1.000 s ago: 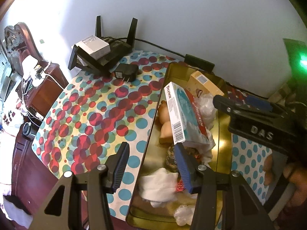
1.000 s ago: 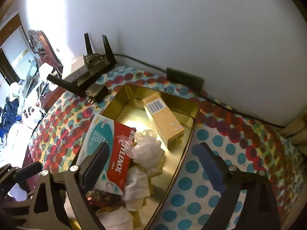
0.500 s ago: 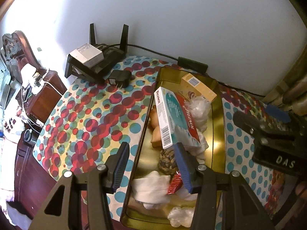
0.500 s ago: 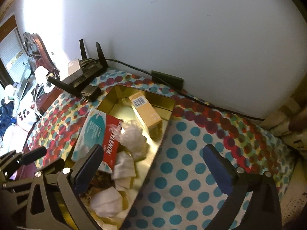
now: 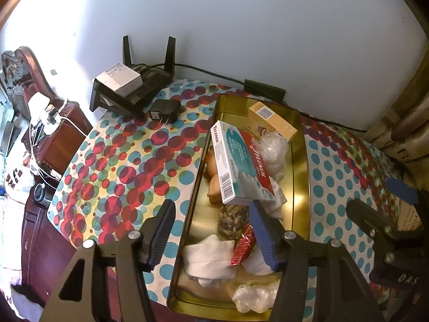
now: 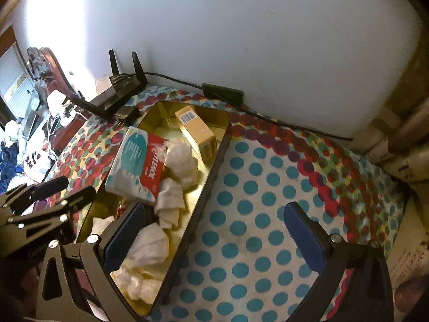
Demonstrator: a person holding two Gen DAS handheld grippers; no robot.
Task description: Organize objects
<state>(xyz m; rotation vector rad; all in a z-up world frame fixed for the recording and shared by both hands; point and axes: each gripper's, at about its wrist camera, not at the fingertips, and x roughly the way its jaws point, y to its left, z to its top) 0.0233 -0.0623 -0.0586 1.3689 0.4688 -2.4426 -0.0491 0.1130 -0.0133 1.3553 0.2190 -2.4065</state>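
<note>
Gold tin (image 5: 300, 177) on worktop: medicine box (image 5: 238, 166) at 12 o'clock of left hand-held gripper (image 5: 211, 230). Left, right hand-held gripper (image 6: 214, 236) both wide open, empty. Advice: straddle box edges squarely, avoid tissue wads (image 6: 171, 204).

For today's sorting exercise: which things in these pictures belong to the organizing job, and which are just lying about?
Part of the job:
gold tin
Tylenol box
yellow carton
white cloths
plastic wrap
left gripper, right gripper, both open

Just lying about:
router
plug adapter
dotted tablecloth
</note>
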